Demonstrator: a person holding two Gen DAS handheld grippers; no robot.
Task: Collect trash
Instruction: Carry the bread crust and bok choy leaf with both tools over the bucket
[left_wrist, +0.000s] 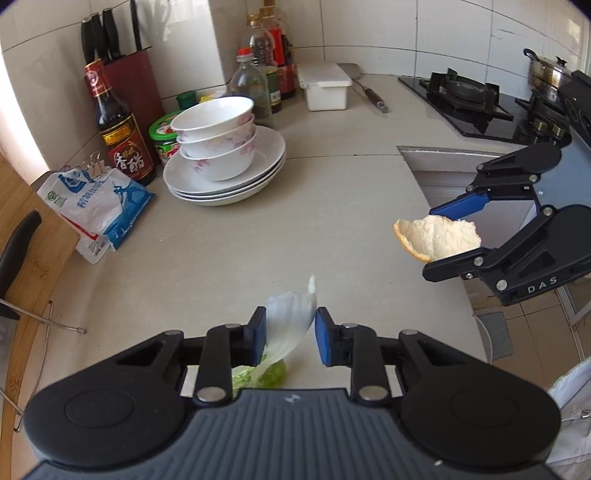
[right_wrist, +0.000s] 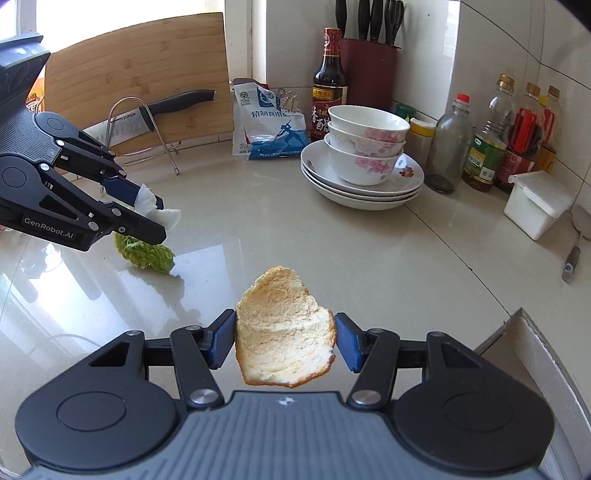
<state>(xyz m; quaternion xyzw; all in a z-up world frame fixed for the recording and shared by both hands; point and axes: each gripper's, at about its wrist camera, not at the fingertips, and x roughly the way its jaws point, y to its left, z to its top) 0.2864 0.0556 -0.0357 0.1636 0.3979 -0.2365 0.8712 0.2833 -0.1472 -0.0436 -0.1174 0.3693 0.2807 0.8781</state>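
Observation:
A cabbage leaf (left_wrist: 286, 314), white at the stem and green at its lower end, hangs between the blue pads of my left gripper (left_wrist: 290, 323), which is shut on it. In the right wrist view the same leaf (right_wrist: 147, 254) dangles from the left gripper (right_wrist: 157, 218) just above the counter. My right gripper (right_wrist: 285, 321) is shut on a curved piece of orange peel (right_wrist: 284, 343), pale pith side up. The left wrist view shows that peel (left_wrist: 439, 236) held in the right gripper (left_wrist: 430, 242) near the counter's right edge.
A stack of bowls on plates (left_wrist: 221, 147) stands mid-counter, with sauce bottles (left_wrist: 118, 129), a blue-and-white bag (left_wrist: 96, 206) and a knife block behind. A knife (right_wrist: 162, 109) rests on a board rack. A white box (left_wrist: 325, 86), a stove (left_wrist: 469, 99) and a recess (left_wrist: 443, 166) lie to the right.

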